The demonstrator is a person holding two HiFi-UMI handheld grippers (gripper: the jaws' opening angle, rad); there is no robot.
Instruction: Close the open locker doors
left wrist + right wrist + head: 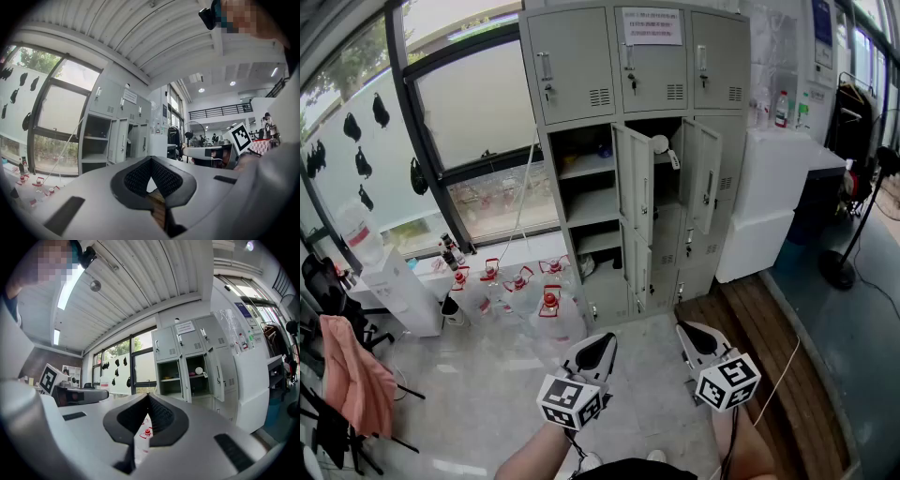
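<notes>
The grey locker cabinet (pixel 577 49) stands at the upper centre of the head view, well apart from both grippers. Its top row of three doors is closed. In the middle row, one open door (pixel 635 183) and a second open door (pixel 703 175) are swung outward, with bare shelves (pixel 586 167) showing to their left. A lower door (pixel 638 274) seems ajar too, though the steep angle makes that hard to judge. The left gripper (pixel 606 341) and right gripper (pixel 682 330) sit side by side at the lower centre, each with its jaws pressed together on nothing. Red-capped water jugs (pixel 548 314) cluster on the floor left of the locker's base.
</notes>
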